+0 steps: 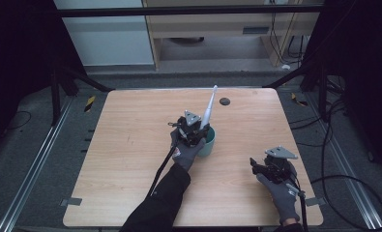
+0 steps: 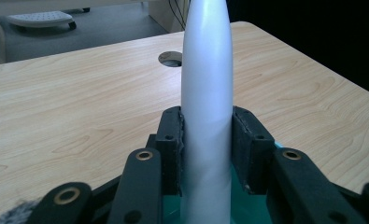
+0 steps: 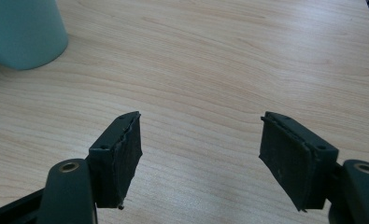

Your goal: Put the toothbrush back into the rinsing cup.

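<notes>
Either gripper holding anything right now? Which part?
The left gripper is shut on the white tapered object, gripping its wider lower body just above the teal cup. The right gripper is open and holds nothing.

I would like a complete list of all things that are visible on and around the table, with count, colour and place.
table: one, light wood, centre of the high view
cup: one, teal, middle of the table
tapered stick: one, white, lower end over the cup, tip leaning away from the person
round hole: one, dark, far side of the tabletop
cabinet: one, beige, on the floor behind the table
left gripper: one, black, fingers closed on the tapered stick above the cup
right gripper: one, black, open, over bare wood near the table's right front
gloved hands: two, grey, each holding a gripper
</notes>
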Motion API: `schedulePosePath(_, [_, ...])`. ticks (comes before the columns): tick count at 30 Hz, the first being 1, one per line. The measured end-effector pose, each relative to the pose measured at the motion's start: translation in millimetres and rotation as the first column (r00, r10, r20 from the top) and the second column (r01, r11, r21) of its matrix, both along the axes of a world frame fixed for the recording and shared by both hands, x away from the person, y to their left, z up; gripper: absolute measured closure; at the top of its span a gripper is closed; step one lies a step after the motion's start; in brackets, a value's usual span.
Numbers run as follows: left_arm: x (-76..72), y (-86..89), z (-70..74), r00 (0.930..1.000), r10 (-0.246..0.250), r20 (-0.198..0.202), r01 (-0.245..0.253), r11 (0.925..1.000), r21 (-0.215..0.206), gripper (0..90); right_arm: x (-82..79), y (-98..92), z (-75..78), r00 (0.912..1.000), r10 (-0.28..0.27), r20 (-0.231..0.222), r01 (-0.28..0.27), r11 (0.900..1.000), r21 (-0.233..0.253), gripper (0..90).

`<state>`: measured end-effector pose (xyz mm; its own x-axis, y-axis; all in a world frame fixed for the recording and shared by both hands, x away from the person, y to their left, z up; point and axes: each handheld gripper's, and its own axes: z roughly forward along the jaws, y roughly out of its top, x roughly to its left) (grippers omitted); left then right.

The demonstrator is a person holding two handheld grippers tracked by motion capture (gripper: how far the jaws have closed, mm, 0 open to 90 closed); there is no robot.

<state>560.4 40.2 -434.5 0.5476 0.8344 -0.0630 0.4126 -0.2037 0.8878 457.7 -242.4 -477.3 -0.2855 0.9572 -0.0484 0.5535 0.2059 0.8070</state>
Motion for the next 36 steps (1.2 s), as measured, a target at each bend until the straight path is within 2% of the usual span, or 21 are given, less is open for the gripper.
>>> schedulePosePath(4, [-0.1, 1.0, 0.5, 1.0000, 0.003, -0.006, -0.003, 1.0000, 0.002, 65.0, 0.0, -0.1, 0.2, 1.0000, -0.001, -0.001, 0.001, 1.000, 0.003, 29.2])
schedulePosePath(6, [-1.2, 2.4, 2.1, 0.9999, -0.008, -0.014, 0.008, 0.9999, -0.012, 63.6, -0.1, -0.1, 0.2, 1.0000, -0.001, 0.000, 0.001, 1.000, 0.001, 29.1])
schedulePosePath(11, [-7.7, 6.6, 12.1, 0.9995, -0.031, 0.009, 0.031, 0.9995, -0.003, 59.9, -0.5, 0.0, 0.9, 1.0000, -0.003, 0.002, 0.003, 1.000, 0.005, 28.8])
schedulePosePath(14, [-13.8, 13.7, 20.2, 0.9983, -0.055, 0.019, 0.055, 0.9985, 0.002, 57.0, -1.4, -1.0, 2.0, 0.9999, -0.008, 0.015, 0.007, 1.000, 0.009, 28.6])
schedulePosePath(15, [-19.0, 21.1, 26.4, 0.9970, -0.073, 0.027, 0.073, 0.9973, 0.011, 54.6, -2.0, -1.4, 2.6, 0.9997, -0.015, 0.020, 0.015, 1.000, 0.011, 28.1])
schedulePosePath(16, [-19.0, 21.1, 26.4, 0.9970, -0.073, 0.027, 0.073, 0.9973, 0.011, 53.8, -2.0, -1.4, 2.6, 0.9997, -0.015, 0.020, 0.015, 1.000, 0.011, 28.1])
schedulePosePath(21, [-31.3, 48.5, 38.7, 0.9924, -0.123, 0.004, 0.123, 0.9924, -0.003, 48.7, -2.4, -2.1, 2.1, 0.9996, -0.023, 0.017, 0.022, 1.000, 0.011, 26.3])
schedulePosePath(25, [-42.3, 74.0, 40.6, 0.9906, -0.136, -0.006, 0.137, 0.9897, 0.042, 44.9, -2.3, -2.7, 1.5, 0.9995, -0.027, 0.015, 0.027, 1.000, 0.013, 24.8])
schedulePosePath(31, [-55.8, 114.8, 33.4, 0.9945, -0.099, -0.033, 0.102, 0.9915, 0.082, 42.8, -2.1, -3.5, 0.8, 0.9995, -0.031, 0.007, 0.031, 0.999, 0.013, 23.6])
schedulePosePath(33, [-59.3, 128.4, 28.1, 0.9946, -0.089, -0.053, 0.093, 0.9926, 0.078, 42.8, -2.1, -3.5, 0.7, 0.9995, -0.032, 0.007, 0.032, 0.999, 0.015, 23.6])
schedulePosePath(35, [-65.3, 148.3, 18.5, 0.9955, -0.060, -0.074, 0.068, 0.9924, 0.103, 42.3, -1.9, -3.6, 0.2, 0.9995, -0.031, 0.007, 0.031, 0.999, 0.009, 23.1])
schedulePosePath(36, [-65.3, 148.3, 18.5, 0.9955, -0.060, -0.074, 0.068, 0.9924, 0.103, 42.1, -1.9, -3.6, 0.2, 0.9995, -0.031, 0.007, 0.031, 0.999, 0.009, 23.1])
